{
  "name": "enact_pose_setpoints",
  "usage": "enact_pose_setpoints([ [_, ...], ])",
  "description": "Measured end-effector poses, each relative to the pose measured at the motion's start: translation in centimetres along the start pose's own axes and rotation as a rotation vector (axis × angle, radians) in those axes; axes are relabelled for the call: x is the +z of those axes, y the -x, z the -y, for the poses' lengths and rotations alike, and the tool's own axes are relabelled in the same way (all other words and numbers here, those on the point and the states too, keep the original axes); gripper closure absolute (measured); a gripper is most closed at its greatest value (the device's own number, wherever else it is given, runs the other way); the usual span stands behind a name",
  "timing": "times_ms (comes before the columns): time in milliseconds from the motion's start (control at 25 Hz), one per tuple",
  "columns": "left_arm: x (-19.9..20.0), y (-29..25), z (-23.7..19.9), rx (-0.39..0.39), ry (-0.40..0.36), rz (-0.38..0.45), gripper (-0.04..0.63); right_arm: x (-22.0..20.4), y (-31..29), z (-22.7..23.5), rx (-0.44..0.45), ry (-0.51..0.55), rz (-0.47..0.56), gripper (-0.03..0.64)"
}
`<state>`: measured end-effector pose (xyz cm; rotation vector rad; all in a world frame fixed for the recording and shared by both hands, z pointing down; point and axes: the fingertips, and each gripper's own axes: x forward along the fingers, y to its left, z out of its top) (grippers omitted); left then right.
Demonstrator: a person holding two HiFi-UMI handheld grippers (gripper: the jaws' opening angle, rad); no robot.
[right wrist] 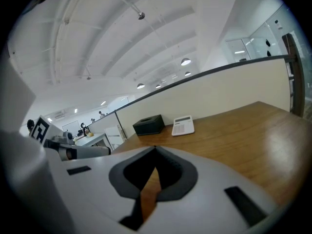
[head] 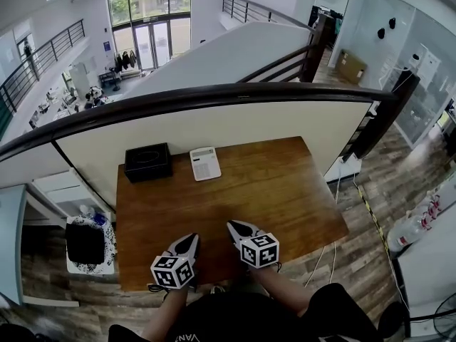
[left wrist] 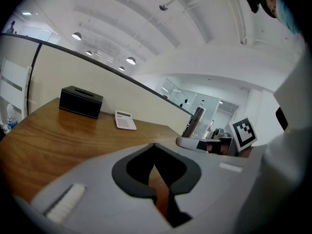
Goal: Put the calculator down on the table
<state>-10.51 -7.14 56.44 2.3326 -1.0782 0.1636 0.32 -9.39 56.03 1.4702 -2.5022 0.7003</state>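
A white calculator (head: 205, 163) lies flat on the wooden table (head: 285, 191) near its far edge, just right of a black box. It shows small in the left gripper view (left wrist: 125, 120) and in the right gripper view (right wrist: 183, 126). Both grippers hover over the table's near edge, far from the calculator. My left gripper (head: 191, 239) has its jaws together with nothing in them. My right gripper (head: 233, 226) is likewise shut and empty. In the left gripper view the right gripper's marker cube (left wrist: 243, 131) shows at the right.
A black box (head: 147, 162) sits at the table's far left, beside the calculator. A cream partition with a dark rail (head: 214, 95) runs behind the table. A white side unit with a black item (head: 87, 243) stands left of the table. Cables hang at the right.
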Motion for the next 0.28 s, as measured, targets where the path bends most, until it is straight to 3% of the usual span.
enact_pose_setpoints([
  [280,0.52,-0.55,-0.49,-0.001,-0.007,0.000,0.584,0.51,-0.66,0.20,0.007,0.008,-0.004,0.604],
])
